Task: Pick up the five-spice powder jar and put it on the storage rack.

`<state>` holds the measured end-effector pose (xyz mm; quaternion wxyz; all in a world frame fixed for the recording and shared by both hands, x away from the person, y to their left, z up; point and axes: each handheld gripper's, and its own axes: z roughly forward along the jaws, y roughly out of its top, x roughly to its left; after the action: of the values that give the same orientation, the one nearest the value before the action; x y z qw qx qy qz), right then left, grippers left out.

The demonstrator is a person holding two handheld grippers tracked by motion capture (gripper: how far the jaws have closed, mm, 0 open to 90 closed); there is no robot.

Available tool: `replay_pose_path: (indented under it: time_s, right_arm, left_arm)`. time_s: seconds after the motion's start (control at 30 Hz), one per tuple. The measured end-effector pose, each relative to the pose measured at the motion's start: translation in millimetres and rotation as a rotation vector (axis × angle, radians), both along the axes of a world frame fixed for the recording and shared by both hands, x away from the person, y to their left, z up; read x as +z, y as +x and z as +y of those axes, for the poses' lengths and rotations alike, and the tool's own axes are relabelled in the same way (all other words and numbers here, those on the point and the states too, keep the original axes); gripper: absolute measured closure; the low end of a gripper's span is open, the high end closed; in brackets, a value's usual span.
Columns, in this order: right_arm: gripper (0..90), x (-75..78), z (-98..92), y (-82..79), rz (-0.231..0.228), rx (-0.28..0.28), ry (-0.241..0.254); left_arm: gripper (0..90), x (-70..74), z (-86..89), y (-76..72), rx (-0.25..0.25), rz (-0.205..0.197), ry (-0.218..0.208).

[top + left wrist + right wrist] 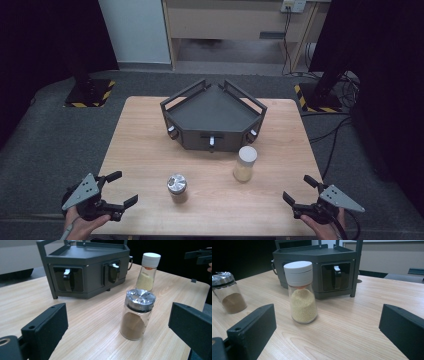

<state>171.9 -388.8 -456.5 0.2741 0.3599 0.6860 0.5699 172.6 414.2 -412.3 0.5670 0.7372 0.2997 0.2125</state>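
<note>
High view: I have both tools low at the near edge of the counter (150, 120), nothing in hand.
Left tool (118, 189): jaws spread wide and empty, at about 7 o'clock from the centre of the counter.
Right tool (299, 191): also wide open and empty, at about 5 o'clock.
Silver-capped jar (176, 187): upright with brown powder, near the middle, closest to my left tool.
White-capped jar (245, 163): upright with yellow grains, at 1 o'clock from the silver-capped one, just in front of the dark rack (213, 117).
Risk, tipping: both jars are tall and narrow; a jaw nudging one from the side could topple it.
Risk, slipping: I judge glass is slick, so a grip high on the cap may twist loose.
Risk, collision: the white-capped jar stands near the rack's front, so an over-reach may strike it.
</note>
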Motion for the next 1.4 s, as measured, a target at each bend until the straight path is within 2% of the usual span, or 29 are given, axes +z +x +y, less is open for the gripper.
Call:
replay_pose_path:
  time_s: [0.1, 0.2, 0.3, 0.4, 0.43, 0.57, 0.7, 0.93, 1.27, 1.4]
  right_arm:
    - [1.8, 0.0, 0.4, -0.4, 0.004, -0.005, 0.002]
    - [1.9, 0.0, 0.7, -0.9, 0.004, -0.009, 0.003]
    - [2.0, -0.5, 0.6, -1.1, 0.003, -0.014, 0.006]
    - [2.0, -0.7, 0.5, -1.3, 0.002, -0.016, 0.009]
    - [2.0, -0.8, 0.4, -1.4, 0.002, -0.017, 0.010]
    - [2.0, -0.8, 0.2, -1.3, 0.005, -0.019, 0.013]
    - [2.0, -1.3, -0.1, -1.1, 0.003, -0.020, 0.015]
    - [2.1, -1.5, -0.5, -1.3, 0.004, -0.023, 0.019]
    - [2.3, -1.8, -0.9, -0.8, 0.005, -0.024, 0.023]
    - [2.2, -2.0, -1.2, -0.8, 0.005, -0.024, 0.025]
  left_arm:
    - [1.1, 15.5, -2.1, 7.9, -0.020, 0.005, 0.035]
    - [0.9, 23.3, -4.4, 11.3, -0.033, 0.005, 0.053]
    - [1.0, 38.5, -9.3, 18.2, -0.065, 0.001, 0.088]
    - [1.0, 44.2, -10.3, 21.6, -0.075, 0.000, 0.096]
    - [1.0, 50.0, -11.1, 25.2, -0.079, 0.004, 0.105]
    - [0.9, 55.3, -11.0, 31.1, -0.095, 0.018, 0.099]
    - [0.9, 64.8, -16.1, 36.0, -0.115, 0.011, 0.132]
    - [1.1, 71.4, -17.4, 46.4, -0.127, 0.020, 0.140]
    - [1.0, 81.5, -25.7, 57.6, -0.155, 0.050, 0.176]
    - [1.5, 84.1, -27.8, 61.5, -0.161, 0.070, 0.176]
